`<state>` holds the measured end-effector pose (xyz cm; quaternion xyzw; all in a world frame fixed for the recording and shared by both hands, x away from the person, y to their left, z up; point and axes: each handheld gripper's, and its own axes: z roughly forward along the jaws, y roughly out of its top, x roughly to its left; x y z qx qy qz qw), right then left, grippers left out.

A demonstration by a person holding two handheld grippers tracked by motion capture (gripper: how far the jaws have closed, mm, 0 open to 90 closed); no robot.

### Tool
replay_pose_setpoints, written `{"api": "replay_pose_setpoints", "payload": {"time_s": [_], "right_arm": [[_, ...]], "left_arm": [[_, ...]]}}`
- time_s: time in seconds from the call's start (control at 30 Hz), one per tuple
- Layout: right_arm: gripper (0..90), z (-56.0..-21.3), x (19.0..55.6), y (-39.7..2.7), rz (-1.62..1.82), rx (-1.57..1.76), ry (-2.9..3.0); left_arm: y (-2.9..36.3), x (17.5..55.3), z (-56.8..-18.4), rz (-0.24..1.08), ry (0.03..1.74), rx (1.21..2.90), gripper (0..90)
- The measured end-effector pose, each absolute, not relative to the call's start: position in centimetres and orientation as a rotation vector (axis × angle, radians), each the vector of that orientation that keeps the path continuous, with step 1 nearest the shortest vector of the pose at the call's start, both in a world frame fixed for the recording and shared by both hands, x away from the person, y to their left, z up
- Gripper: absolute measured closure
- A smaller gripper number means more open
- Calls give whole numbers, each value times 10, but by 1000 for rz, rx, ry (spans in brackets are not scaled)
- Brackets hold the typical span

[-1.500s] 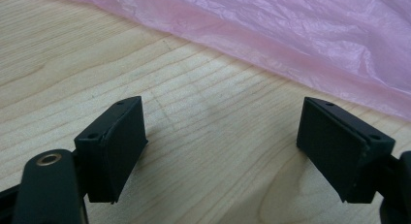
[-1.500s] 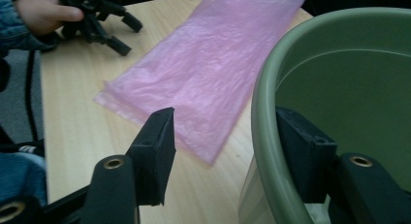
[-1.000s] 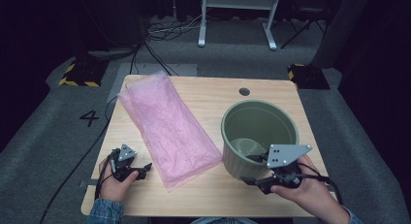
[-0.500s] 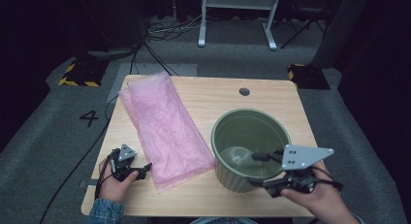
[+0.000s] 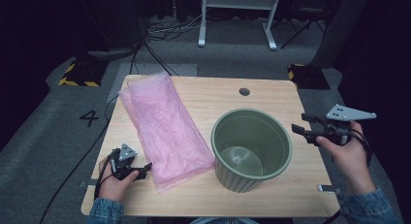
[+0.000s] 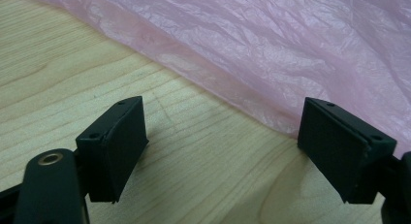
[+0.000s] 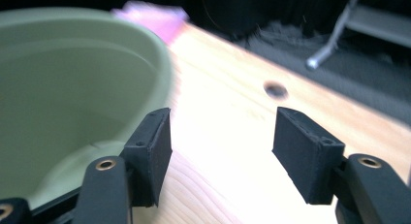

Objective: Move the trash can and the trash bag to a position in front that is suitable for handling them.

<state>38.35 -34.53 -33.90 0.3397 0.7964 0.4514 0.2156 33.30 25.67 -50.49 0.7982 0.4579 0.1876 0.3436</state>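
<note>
Wooden table (image 5: 203, 95) with round hole (image 5: 244, 91); white metal stand (image 5: 237, 15), cables (image 5: 169, 27), floor numeral 4 (image 5: 90, 118).

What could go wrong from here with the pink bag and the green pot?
1. The pink plastic bag is thin and lies flat on the table; the open left tongs beside its edge may slide over it rather than pinch a layer.
2. The green pot stands against the bag's corner, so pulling the bag might drag or tip it.
3. The open right tongs hover close to the pot's rim and could knock it.
</note>
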Motion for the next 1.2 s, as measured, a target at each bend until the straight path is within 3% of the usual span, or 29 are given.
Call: {"api": "replay_pose_setpoints", "payload": {"time_s": [0.23,0.53,0.93,1.2], "right_arm": [[398,-397,412,-333,1270,953,2332],[449,-411,409,-305,1301,789,2415],[364,-441,390,-306,1250,894,2430],[313,-466,385,-322,1096,1031,2438]], "left_arm": [[261,333,-504,484,1216,2036,238],[261,332,-504,481,1202,2042,241],[280,329,-481,511,1238,1914,251],[277,358,-473,511,1331,1932,255]]}}
